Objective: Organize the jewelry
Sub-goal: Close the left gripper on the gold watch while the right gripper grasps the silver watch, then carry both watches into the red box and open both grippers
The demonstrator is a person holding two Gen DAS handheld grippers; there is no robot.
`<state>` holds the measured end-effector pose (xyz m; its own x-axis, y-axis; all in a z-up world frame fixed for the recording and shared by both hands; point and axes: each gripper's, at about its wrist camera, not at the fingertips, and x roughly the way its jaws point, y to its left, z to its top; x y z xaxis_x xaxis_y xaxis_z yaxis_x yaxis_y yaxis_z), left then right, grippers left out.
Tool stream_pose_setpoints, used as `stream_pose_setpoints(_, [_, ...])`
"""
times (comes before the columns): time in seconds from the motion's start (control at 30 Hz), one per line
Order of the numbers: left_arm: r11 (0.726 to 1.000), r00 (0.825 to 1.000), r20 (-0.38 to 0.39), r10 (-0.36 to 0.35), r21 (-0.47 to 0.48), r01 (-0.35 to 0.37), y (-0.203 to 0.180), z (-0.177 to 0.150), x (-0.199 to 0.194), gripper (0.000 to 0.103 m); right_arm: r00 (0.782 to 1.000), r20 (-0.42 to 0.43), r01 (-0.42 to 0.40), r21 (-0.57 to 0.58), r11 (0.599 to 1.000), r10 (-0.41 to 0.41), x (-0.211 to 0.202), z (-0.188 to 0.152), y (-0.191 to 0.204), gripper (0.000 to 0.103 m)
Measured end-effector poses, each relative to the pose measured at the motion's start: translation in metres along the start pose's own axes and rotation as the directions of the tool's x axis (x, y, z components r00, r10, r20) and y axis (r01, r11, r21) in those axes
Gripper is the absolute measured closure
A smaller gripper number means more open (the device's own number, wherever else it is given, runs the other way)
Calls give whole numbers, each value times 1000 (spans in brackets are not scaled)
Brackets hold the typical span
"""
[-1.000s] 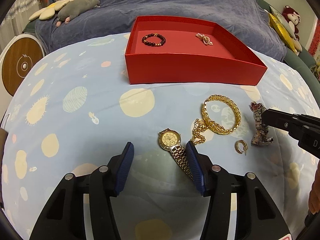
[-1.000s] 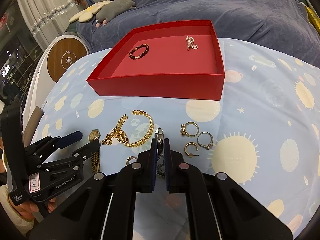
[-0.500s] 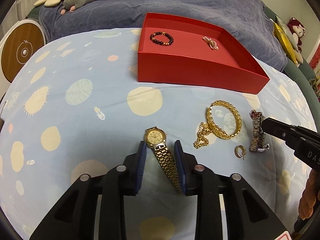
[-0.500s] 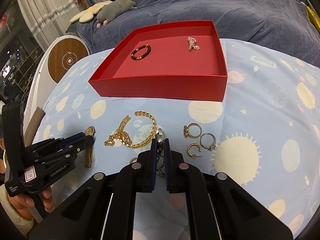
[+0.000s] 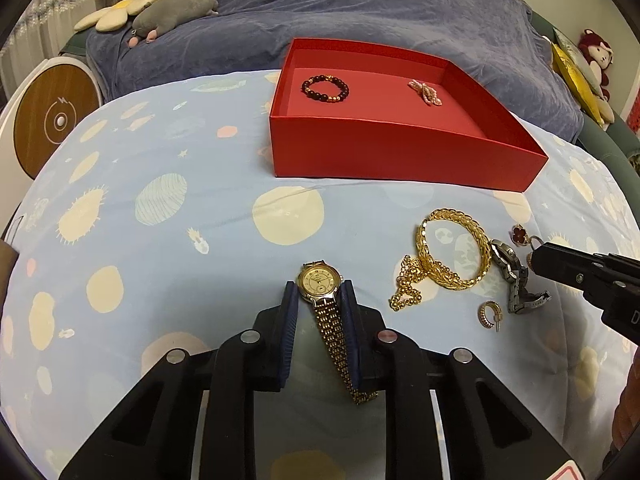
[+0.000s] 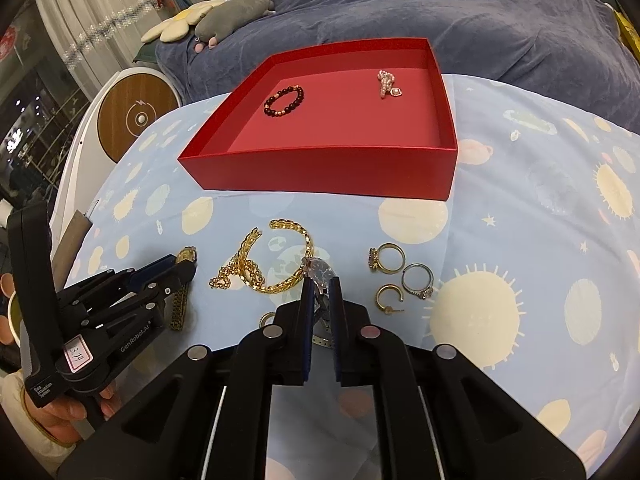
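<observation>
My left gripper (image 5: 319,294) is shut on a gold watch (image 5: 320,280); its band hangs down between the jaws, and the watch looks lifted a little off the cloth. My right gripper (image 6: 321,286) is shut on a silver watch (image 6: 320,270), also seen in the left wrist view (image 5: 510,266). A red box (image 5: 400,156) at the back holds a dark bead bracelet (image 5: 325,89) and a pink pearl piece (image 5: 426,93). A gold bangle with chain (image 6: 276,260) lies on the cloth between the grippers.
Two rings (image 6: 386,258) (image 6: 418,280) and a gold hoop earring (image 6: 388,298) lie right of my right gripper. Another hoop earring (image 5: 490,314) lies near the silver watch. A red clover piece (image 5: 520,234) sits beyond it. A blue blanket (image 5: 380,12) rises behind the box.
My left gripper closed its jaws onto the gold watch and raised it slightly. My right gripper stayed shut on the silver watch, which has risen and tilted a little.
</observation>
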<state>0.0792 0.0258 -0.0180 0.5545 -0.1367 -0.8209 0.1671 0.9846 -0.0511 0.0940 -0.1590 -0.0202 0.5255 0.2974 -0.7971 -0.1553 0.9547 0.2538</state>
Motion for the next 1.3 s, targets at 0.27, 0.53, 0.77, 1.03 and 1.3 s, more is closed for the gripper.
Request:
stream_pose_setpoints(0.27, [1000, 1000, -6, -16, -10, 16, 2, 1, 0, 85, 999, -18, 38, -50, 998, -39, 17, 2, 8, 74])
stream_pose_setpoints(0.53, [998, 998, -13, -61, -31, 60, 7, -1, -2, 85, 997, -20, 75, -54, 996, -76, 27, 4, 1, 95])
stream_pose_setpoints(0.77, [994, 995, -13, -103, -41, 103, 8, -2, -10, 85, 998, 20, 61, -38, 997, -61, 13, 6, 2, 95])
stream_pose_setpoints(1.03, [989, 989, 29, -147, -23, 147, -1, 4, -31, 86, 996, 78, 43, -25, 999, -41, -8, 11, 5, 95])
stream_pose_setpoints(1.3, [982, 980, 68, -186, -20, 188, -4, 15, -48, 94, 990, 137, 34, -5, 999, -33, -31, 18, -2, 95])
